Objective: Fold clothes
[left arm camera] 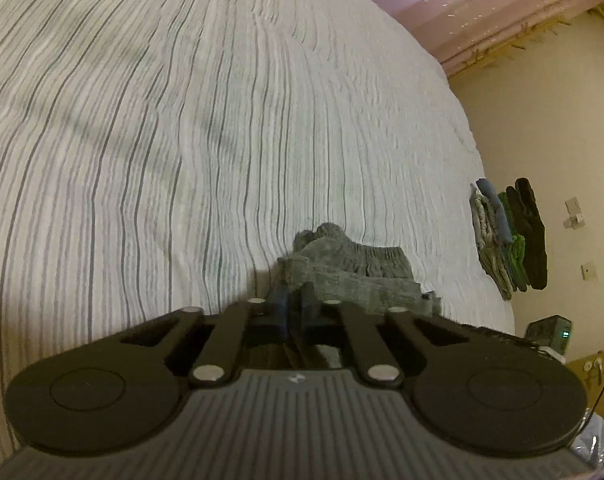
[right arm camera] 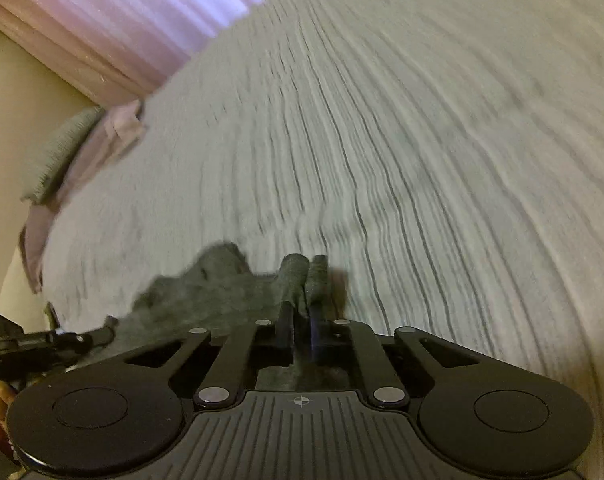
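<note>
Pinching from both sides, the two tools had the same piece of cloth. The left gripper (left arm camera: 293,300) had its jaws drawn nearly together on a bunched edge of the grey garment (left arm camera: 342,268), and the right gripper (right arm camera: 302,300) was clamped on another gathered bit of it, with cloth poking up past the fingertips. Between the two, the garment hung in a rumpled, partly doubled band, its elastic-looking ribbed edge showing in the left view; I could not tell how much of it rested on the bed and how much was held clear.

Below lay the striped bedspread (left arm camera: 181,140), bare over most of its width. At the bed's far edge, seen from the left tool, stood a stack of folded clothes (left arm camera: 510,232) in grey, blue, green and black. The right view was smeared, so that hand was probably swinging.

My worry was the grips: each held only a small pinch of thick knit, and a quick swing might have pulled a corner free, dropping that side and spoiling the crease. Uneven pull between the hands could also have skewed the fold. Pink curtains (right arm camera: 121,20) hung beyond the bed.
</note>
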### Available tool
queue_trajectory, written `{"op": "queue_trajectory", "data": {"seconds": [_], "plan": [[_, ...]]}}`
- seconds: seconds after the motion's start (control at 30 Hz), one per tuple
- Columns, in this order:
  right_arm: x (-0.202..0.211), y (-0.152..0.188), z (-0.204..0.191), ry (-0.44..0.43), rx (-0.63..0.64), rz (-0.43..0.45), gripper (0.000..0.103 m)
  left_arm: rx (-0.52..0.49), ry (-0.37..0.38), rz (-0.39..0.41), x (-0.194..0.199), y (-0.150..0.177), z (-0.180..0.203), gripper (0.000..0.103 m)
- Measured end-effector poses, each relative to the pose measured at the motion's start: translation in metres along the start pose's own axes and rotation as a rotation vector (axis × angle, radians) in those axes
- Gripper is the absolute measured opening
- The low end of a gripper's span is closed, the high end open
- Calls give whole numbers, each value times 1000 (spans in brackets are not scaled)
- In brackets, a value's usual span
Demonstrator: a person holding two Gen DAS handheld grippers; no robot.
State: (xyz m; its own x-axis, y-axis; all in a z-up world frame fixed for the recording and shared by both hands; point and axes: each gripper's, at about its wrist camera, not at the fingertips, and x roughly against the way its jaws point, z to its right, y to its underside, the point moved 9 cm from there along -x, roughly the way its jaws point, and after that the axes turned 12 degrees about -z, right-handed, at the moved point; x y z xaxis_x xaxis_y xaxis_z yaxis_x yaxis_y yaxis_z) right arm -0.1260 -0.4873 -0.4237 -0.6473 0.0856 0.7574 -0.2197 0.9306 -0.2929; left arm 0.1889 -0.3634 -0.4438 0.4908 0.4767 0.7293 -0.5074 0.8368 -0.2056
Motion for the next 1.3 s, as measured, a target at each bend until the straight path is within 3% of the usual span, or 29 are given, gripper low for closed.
{"op": "queue_trajectory", "data": {"seconds": [0.13,0.33,0.5,0.57,0.63,0.67,0.7,0.73,0.8,0.83,0.93,0.97,1.07,1.3], "plan": [[27,-9,-4,-28,-20,95,4,-93,-2,56,12,-11,13,1],[21,-19,2,21,-28,105,4,-176,-53,97,8,-25,23,2],[34,-16,1,-12,-36,166,4,-211,-59,143,8,-32,31,1],[25,-15,6,6,-56,135,4,-202,-61,125,5,-31,27,2],[14,-14,12,25,-77,100,5,-159,-94,58,-11,-27,14,4],[9,-13,15,34,-88,83,5,-123,-111,34,-18,-25,6,10],[4,-13,18,44,-99,66,5,-83,-126,16,-24,-23,-2,26],[-1,-12,20,54,-109,49,5,-30,-106,11,-26,-22,-8,33],[-6,-12,24,69,-129,42,36,87,-34,16,-27,-21,-18,37],[-5,-12,25,75,-139,55,57,137,8,21,-27,-21,-21,37],[-7,-12,24,41,-150,64,54,148,67,9,-29,-20,-19,25],[-8,-11,23,33,-151,55,28,117,75,-4,-31,-20,-15,7],[-5,-9,21,47,-126,45,2,27,49,-7,-32,-22,-6,2],[30,-14,16,38,-102,164,1,-120,41,103,-14,-28,17,1]]}}
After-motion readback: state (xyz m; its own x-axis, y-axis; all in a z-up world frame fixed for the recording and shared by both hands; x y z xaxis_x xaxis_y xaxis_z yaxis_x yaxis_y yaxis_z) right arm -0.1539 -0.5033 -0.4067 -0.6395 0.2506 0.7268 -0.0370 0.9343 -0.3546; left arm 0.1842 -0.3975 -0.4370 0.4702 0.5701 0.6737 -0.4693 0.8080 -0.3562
